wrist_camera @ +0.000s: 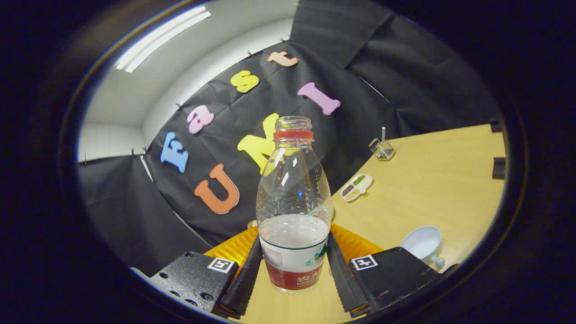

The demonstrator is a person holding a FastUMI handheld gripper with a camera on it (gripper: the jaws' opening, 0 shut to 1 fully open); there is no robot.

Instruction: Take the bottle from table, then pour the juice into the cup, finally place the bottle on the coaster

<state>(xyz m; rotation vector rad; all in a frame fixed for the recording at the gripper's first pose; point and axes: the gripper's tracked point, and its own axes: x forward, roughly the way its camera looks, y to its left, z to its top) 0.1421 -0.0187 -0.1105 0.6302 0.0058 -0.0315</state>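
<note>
Both fingers [246, 274] of the gripper [293, 270] press the sides of the uncapped bottle [293, 211], clamped upright between them above the table [432, 180]. Beside the fingers, a white cup [423, 243] sits partly cut off; an orange ribbed coaster [238, 247] lies mostly hidden behind the bottle.

Off to the side you've got a small glass jar [382, 149] with a white stick poking up out of it, sitting near the back of the wooden table [441, 180] right by the black cloth wall [360, 67]. A bit closer in there's a little white dish [356, 186] split into compartments with green and dark stuff in them. Overhead a ceiling light [162, 38] glows.
</note>
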